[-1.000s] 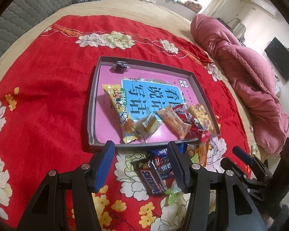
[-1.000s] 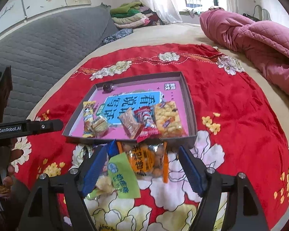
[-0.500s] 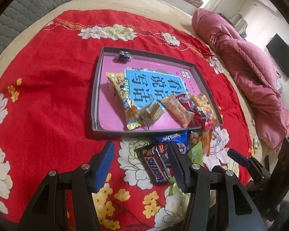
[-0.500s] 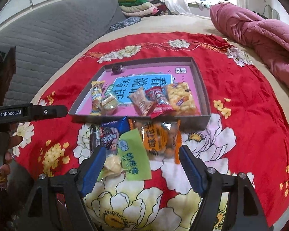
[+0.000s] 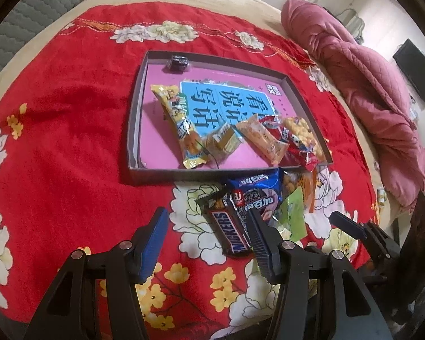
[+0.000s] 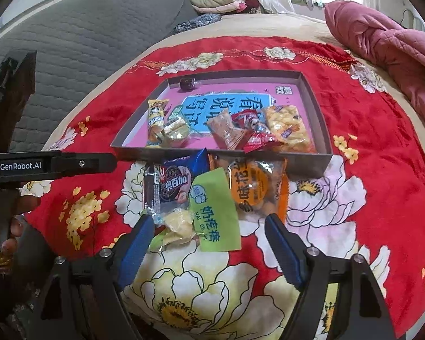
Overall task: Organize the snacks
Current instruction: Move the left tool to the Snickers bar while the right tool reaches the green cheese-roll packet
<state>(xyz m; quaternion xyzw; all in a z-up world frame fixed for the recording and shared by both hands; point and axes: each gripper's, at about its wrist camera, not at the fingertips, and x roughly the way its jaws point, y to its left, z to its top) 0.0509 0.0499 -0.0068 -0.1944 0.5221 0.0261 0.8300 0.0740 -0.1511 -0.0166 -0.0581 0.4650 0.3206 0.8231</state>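
Right claw [image 6: 209, 250], bottom centre of the right wrist view, was released and its jaws were opening, blue pads either side of a green flat sachet with blue lettering [image 6: 216, 212] and a clear wrapper with a pale yellow candy [image 6: 180, 223], pads not pressing either. Just above sat a blue cookie packet [image 6: 180, 180], a dark brown Snickers bar [image 6: 151, 189] at its left and an orange-labelled clear bag of round snacks [image 6: 253, 187] at right, all on the red floral blanket [image 6: 368, 130] of the bed.

Left claw [image 5: 206, 243], bottom centre of the left wrist view, stood part open over the blanket, gripping nothing; its right pad lay across the lower end of the Snickers bar [image 5: 231, 233], contact unclear. Blue cookie packet [image 5: 255, 194] just above.

Further up, mid frame, the shallow grey cardboard tray with a pink printed base [image 6: 316, 107] held a yellow long snack packet [image 6: 155, 119], a gold small wrapper [image 6: 175, 133], a tan packet [image 6: 226, 133], a red packet [image 6: 255, 133] and a yellow puffed-snack bag [image 6: 287, 127] along its near edge, plus a dark small candy [image 6: 187, 83] at the far wall. Pink quilted duvet [image 6: 388, 39] upper right.
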